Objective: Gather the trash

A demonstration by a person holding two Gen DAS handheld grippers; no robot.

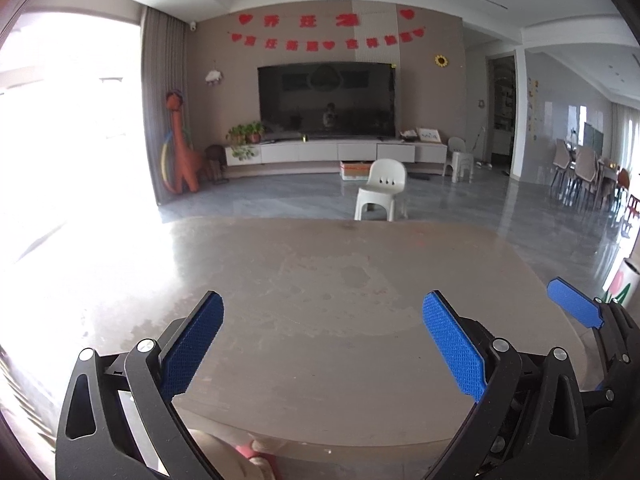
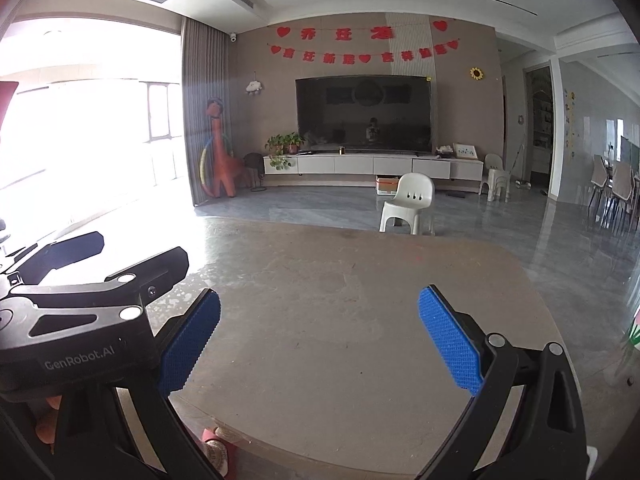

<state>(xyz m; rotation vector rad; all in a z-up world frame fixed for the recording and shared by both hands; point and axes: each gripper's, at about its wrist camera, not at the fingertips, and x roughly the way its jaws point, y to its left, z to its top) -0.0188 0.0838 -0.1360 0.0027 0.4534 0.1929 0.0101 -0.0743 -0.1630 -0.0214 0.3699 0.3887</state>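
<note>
The left tongs [image 1: 322,344] hang wide apart over the near edge of the brown, glossy stone-look table [image 1: 320,280], their blue textured pads [image 1: 454,350] holding nothing. The right tongs [image 2: 320,340] stand just as wide and just as empty above the same table, with the black frame of the left tool showing at the left of the right wrist view.

No trash shows anywhere on the table top, which carries only faint dried marks and a strong glare from the window. The nearest candidates are off the table: a small cardboard box [image 1: 354,170] on the grey tiled floor near the white plastic chair [image 1: 382,190], and a pale container with a flower print [image 1: 624,284] at the right edge, perhaps a bin, though that is too cropped to tell.

Judging by the task, household scraps are likely light and crushable, so a pinch across the middle of a wrapper or fold should serve; glossy film could slide on the pads.
</note>
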